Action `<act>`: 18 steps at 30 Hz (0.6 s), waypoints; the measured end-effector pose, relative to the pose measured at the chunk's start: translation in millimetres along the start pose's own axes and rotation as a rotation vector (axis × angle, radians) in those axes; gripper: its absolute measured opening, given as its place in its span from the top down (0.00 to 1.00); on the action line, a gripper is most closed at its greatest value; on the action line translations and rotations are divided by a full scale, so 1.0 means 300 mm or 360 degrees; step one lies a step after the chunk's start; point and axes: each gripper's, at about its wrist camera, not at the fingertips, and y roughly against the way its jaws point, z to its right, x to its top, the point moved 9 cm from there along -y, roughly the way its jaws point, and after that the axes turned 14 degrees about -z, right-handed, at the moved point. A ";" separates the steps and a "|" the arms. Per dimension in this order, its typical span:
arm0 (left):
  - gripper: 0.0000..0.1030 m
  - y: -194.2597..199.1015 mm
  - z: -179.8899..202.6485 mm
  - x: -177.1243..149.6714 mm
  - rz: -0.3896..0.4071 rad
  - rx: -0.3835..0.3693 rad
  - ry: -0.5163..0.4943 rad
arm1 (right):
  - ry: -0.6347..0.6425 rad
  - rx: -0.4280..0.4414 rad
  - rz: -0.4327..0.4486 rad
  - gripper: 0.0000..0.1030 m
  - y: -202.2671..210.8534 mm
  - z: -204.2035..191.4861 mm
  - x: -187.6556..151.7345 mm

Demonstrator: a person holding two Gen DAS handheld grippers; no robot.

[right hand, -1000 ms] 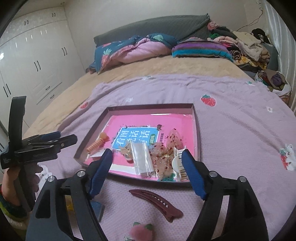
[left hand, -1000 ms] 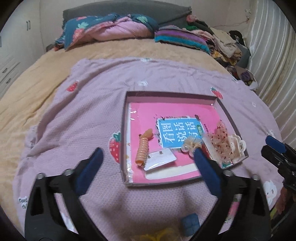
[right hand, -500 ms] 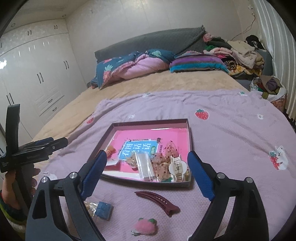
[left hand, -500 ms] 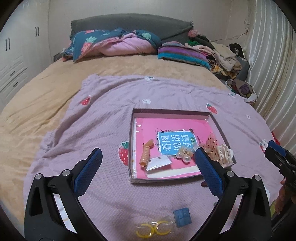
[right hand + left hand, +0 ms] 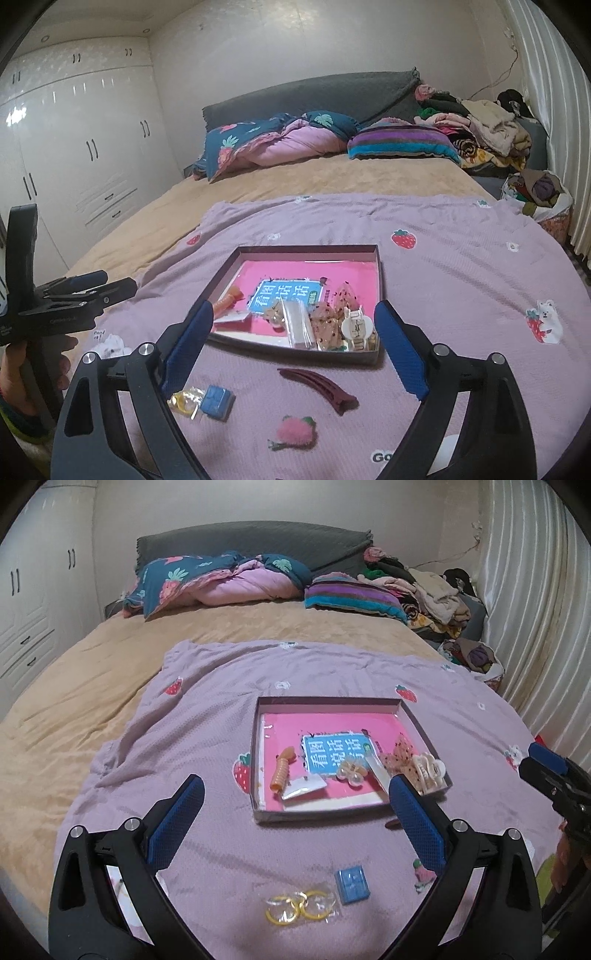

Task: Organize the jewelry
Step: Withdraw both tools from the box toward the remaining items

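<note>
Left wrist view shows a bed (image 5: 122, 672) with a lilac blanket (image 5: 207, 716) spread flat over its near half, probably to give the small pieces one even surface to lie on. On the blanket sits a shallow box (image 5: 332, 701) with a pink lining, set within reach of both hands, so it reads as the collecting place. It already holds an orange coil hair tie (image 5: 281, 771), a small clear packet (image 5: 303, 787), a pearl clip (image 5: 351, 771), a spotted mesh bow (image 5: 400, 755) and a cream claw clip (image 5: 430, 770), crowded toward its near right corner.

Several pieces lie outside the box on the blanket, close to the person, so by my judgement the sorting is partly done. From the right wrist view these are a dark red hair clip (image 5: 317, 386) just in front of the box, a fluffy pink clip (image 5: 297, 435) nearer still, a small blue square box (image 5: 218, 398) and a packet of yellow rings (image 5: 184, 400) touching it.

Left tongs (image 5: 291, 823) are spread wide and hold nothing, hanging above the rings and blue box. Right tongs (image 5: 291, 347) are likewise wide apart and empty, framing the dark red clip, which seems the likeliest next pick.
</note>
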 end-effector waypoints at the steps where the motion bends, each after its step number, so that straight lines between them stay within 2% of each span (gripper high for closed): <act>1: 0.09 0.001 0.004 -0.011 -0.0002 0.0001 -0.0006 | 0.0001 -0.0005 0.0000 0.15 0.002 -0.001 -0.008; 18: 0.09 -0.025 0.011 -0.199 -0.0087 0.0042 -0.0059 | 0.0061 -0.0036 -0.0066 0.13 0.015 -0.034 -0.153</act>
